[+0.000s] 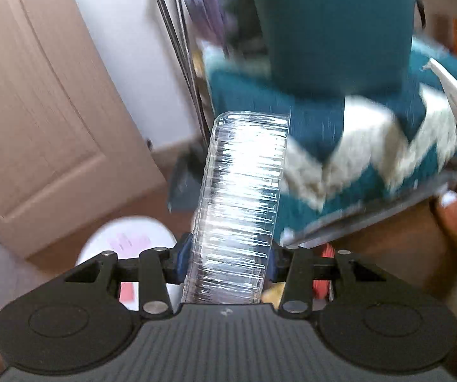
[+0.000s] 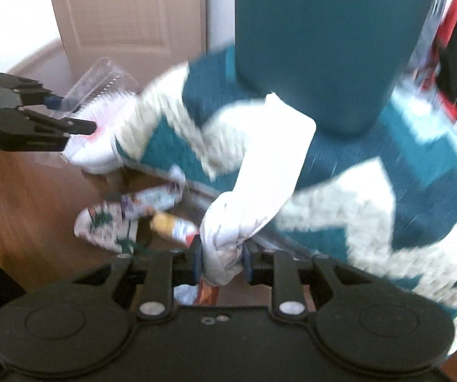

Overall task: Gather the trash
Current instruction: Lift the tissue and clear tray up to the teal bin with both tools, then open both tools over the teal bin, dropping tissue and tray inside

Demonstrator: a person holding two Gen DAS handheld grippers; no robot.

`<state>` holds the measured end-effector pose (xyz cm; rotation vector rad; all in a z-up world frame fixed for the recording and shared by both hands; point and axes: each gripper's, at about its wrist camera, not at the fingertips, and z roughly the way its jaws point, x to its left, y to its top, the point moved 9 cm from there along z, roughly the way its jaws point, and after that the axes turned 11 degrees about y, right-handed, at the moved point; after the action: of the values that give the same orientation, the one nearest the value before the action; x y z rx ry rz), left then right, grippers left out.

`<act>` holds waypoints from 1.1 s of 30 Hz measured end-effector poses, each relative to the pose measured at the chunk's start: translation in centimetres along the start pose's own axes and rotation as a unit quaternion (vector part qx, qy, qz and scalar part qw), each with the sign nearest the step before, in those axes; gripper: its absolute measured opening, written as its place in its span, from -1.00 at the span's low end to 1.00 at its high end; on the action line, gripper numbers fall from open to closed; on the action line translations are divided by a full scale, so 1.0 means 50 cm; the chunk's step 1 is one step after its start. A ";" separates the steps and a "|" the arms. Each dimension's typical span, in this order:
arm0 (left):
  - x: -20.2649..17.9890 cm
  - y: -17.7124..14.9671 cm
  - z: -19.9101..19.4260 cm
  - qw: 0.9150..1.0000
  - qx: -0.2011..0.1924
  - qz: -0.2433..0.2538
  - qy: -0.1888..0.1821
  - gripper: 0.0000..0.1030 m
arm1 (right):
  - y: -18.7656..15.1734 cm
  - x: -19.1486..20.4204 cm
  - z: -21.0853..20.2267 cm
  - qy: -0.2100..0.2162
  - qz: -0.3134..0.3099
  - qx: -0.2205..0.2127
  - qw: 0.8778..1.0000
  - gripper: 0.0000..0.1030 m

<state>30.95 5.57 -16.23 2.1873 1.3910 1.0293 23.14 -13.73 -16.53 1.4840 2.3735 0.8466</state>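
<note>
Between the left gripper's (image 1: pixel 228 262) pads sits a clear plastic container (image 1: pixel 244 197), clamped and standing forward. The right gripper (image 2: pixel 223 262) pinches a white bag (image 2: pixel 260 172). Both pieces seem collected; wrappers (image 2: pixel 126 213) on the wood floor (image 2: pixel 21 207) remain, beside a teal-and-white blanket (image 2: pixel 371 197) and door (image 1: pixel 37 111).

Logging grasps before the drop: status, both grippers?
Left gripper shut on clear plastic container. Right gripper shut on white bag. Teal-and-white blanket close ahead.
</note>
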 end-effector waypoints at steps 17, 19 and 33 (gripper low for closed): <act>0.013 0.369 -0.359 0.985 -0.154 -0.068 -0.029 -0.16 | 0.220 -0.011 -0.388 -0.045 -0.072 -0.183 0.979 -0.54; 0.009 0.416 -0.386 0.983 -0.164 -0.074 -0.034 -0.16 | 0.248 -0.027 -0.417 -0.054 -0.072 -0.199 0.976 -0.54; -0.014 0.713 -0.366 0.975 -0.185 -0.110 -0.050 -0.15 | 0.446 -0.204 -0.433 -0.076 -0.037 -0.224 0.971 -0.53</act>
<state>39.84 -12.91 18.24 1.7489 1.2467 0.9904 34.62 -23.09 12.65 1.2207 1.9456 1.1153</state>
